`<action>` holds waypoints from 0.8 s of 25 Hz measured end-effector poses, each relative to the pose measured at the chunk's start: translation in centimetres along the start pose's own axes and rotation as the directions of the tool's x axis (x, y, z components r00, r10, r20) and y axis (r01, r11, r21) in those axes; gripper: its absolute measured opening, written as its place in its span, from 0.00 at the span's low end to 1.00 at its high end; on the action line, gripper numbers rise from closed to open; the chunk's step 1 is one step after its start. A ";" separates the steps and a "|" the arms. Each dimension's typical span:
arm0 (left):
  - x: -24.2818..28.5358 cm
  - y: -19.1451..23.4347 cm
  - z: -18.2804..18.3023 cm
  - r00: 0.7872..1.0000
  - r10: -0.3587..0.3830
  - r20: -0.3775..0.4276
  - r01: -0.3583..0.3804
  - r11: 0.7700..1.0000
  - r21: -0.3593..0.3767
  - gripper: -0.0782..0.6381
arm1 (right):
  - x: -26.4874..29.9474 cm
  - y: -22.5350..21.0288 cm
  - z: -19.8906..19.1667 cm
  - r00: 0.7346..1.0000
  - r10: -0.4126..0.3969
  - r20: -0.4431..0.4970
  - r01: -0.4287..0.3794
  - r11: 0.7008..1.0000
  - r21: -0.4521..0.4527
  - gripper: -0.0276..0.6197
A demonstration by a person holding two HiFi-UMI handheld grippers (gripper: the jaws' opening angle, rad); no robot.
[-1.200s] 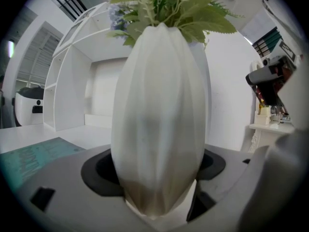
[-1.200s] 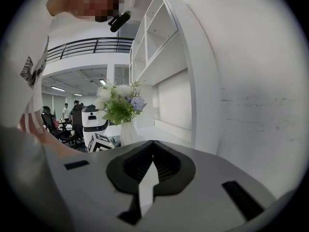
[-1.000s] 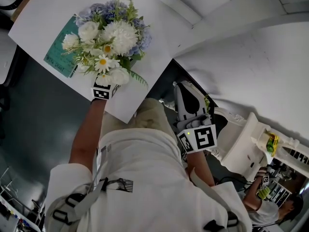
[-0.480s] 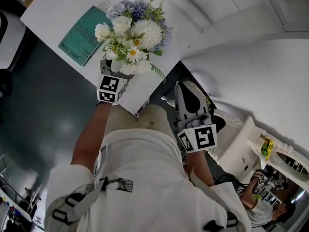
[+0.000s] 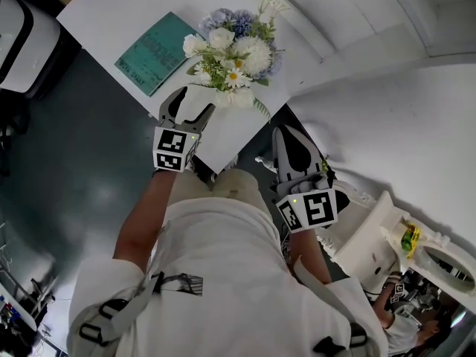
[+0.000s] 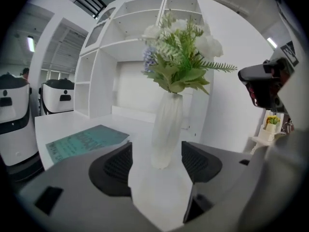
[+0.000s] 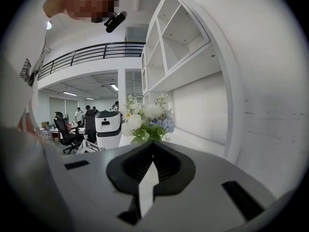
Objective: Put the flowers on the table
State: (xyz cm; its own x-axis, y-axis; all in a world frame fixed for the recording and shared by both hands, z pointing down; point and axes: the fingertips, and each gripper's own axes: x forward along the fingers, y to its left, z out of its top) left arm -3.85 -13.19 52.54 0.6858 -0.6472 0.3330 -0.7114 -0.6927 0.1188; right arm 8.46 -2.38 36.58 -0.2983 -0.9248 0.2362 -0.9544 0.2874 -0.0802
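A bouquet of white and blue flowers (image 5: 234,50) stands upright in a white vase (image 6: 166,129) on the white table (image 5: 111,21). My left gripper (image 5: 187,104) is over the table's near corner, just short of the vase. Its jaws have just been closing, but they remain apart and nothing is between the pads. In the left gripper view the vase rises ahead of the left gripper (image 6: 157,163), apart from it, with the flowers (image 6: 181,52) above. My right gripper (image 5: 286,132) hangs off the table's right side, shut and empty. The right gripper view shows the flowers (image 7: 145,122) beyond the right gripper (image 7: 153,146).
A teal booklet (image 5: 156,54) lies on the table left of the vase. White shelving (image 6: 125,57) stands behind the table. White and black machines (image 6: 14,110) stand at the left. A white ornate stand (image 5: 372,229) and another person (image 5: 394,318) are at the lower right.
My left gripper has drawn back from the vase toward the table's near corner, and its jaws have narrowed. The flowers stay standing on the table. The right gripper has barely shifted.
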 end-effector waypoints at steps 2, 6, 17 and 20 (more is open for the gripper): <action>-1.3 0.5 0.4 1.000 0.027 0.005 -0.027 1.000 -0.010 0.51 | 0.2 0.3 0.5 1.000 0.011 0.009 -0.011 1.000 -0.002 0.06; -3.6 1.6 1.3 0.997 0.073 0.020 -0.073 0.997 -0.023 0.35 | 0.6 1.0 1.2 0.999 0.045 0.021 -0.045 0.999 -0.004 0.06; -9.9 5.0 8.3 0.963 0.215 0.162 -0.218 0.976 0.000 0.13 | 0.4 -1.9 3.5 0.998 -0.006 0.055 0.007 1.000 -0.018 0.06; -11.3 5.5 10.6 0.949 0.236 0.210 -0.242 0.970 0.006 0.13 | 0.3 -2.9 4.4 0.997 -0.022 0.076 0.024 0.999 -0.027 0.06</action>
State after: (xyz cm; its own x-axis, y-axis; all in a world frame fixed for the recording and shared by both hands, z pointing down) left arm -13.86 -13.04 39.55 0.5154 -0.8442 0.1476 -0.8554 -0.5172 0.0285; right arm 11.14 -4.55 32.66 -0.2760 -0.9471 0.1639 -0.9612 0.2718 -0.0479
